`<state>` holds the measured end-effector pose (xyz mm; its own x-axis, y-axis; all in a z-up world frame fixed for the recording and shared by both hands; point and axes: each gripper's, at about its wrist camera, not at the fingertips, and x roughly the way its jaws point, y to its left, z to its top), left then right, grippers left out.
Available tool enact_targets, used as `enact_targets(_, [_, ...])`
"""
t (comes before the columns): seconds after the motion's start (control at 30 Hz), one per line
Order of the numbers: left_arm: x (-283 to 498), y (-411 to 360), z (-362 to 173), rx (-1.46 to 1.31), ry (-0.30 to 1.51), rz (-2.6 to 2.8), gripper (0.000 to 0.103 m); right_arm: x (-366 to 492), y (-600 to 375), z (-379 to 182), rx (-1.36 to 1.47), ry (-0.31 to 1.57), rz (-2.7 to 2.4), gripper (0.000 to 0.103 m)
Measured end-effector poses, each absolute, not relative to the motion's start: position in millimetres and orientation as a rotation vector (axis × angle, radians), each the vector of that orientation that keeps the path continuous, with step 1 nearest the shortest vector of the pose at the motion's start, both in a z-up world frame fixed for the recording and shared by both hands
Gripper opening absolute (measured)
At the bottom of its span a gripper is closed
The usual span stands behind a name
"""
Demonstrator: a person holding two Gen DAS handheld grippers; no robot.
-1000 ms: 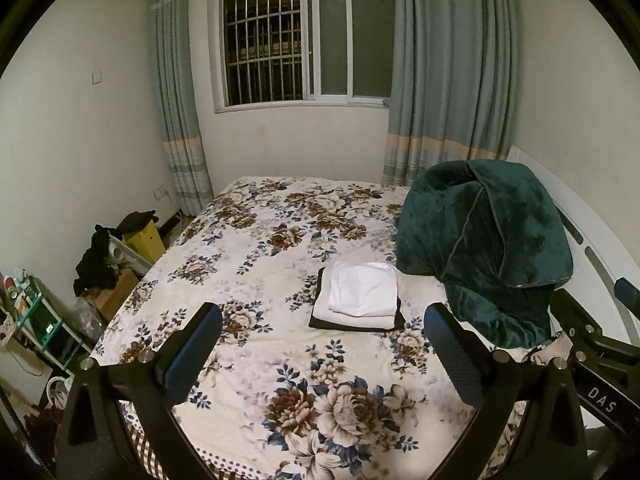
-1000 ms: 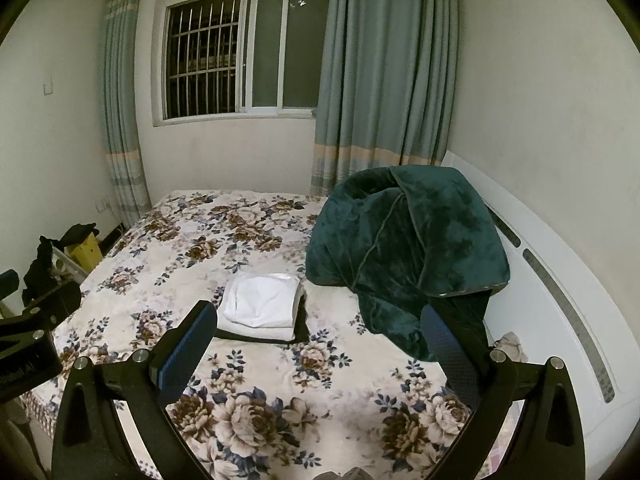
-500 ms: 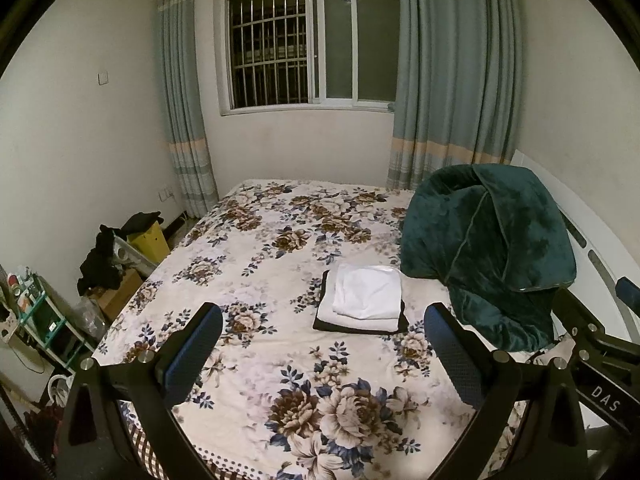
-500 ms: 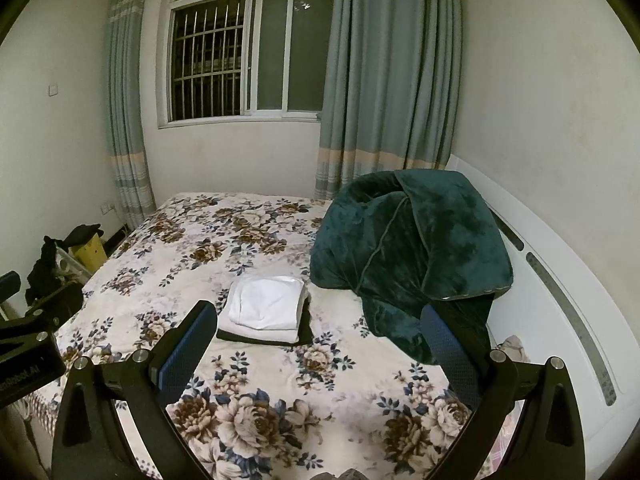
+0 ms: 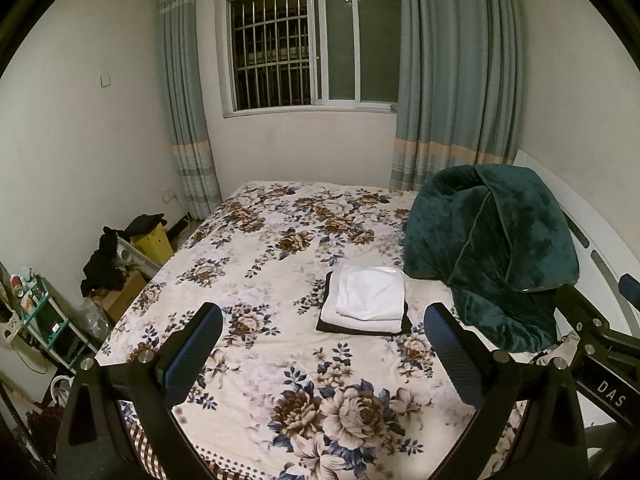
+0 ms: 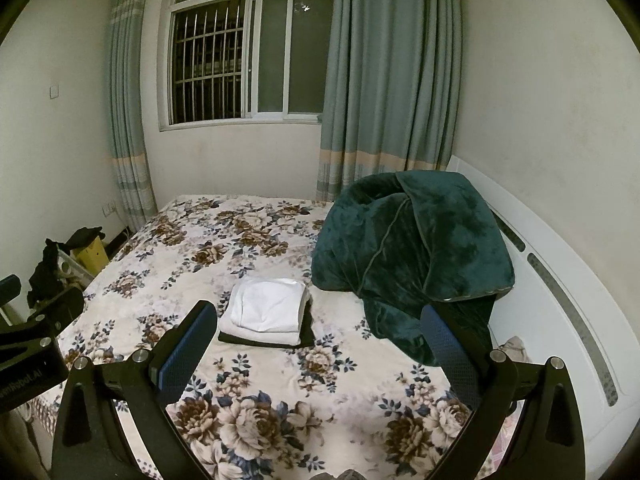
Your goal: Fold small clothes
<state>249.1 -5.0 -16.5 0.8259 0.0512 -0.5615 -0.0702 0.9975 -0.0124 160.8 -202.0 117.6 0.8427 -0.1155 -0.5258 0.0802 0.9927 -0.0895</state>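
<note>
A bedroom is shown from two gripper cameras held above the near edge of a bed (image 5: 280, 360) covered in a floral sheet. At the far left, clutter is seen on the floor by the wall: a small shelf unit (image 5: 44, 320) and a dark heap over a yellow box (image 5: 154, 240). The left gripper (image 5: 322, 350) is held spread wide and empty above the sheet. Just beyond it, toward the middle of the bed, a stack of folded clothes (image 5: 366, 300) is laid flat: white pieces on top of a dark one, with its slightly longer side running across the bed and its short side pointing toward the window (image 5: 312, 40). The right gripper (image 6: 318, 350) is likewise spread wide, with nothing pinched. At the right, a dark green blanket (image 5: 492, 248) is heaped against the white headboard (image 6: 560, 280). The stack appears finished, so folding seems done or paused; no unfolded garment can be made out, and one would have to be found next.
</note>
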Motion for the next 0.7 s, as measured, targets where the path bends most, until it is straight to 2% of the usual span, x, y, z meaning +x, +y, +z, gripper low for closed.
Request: enact_targets(0.7, [250,4,-14,-0.032,0.594,0.072,0.103,163,-198,119,-0.062,0.558,-0.100,0.103])
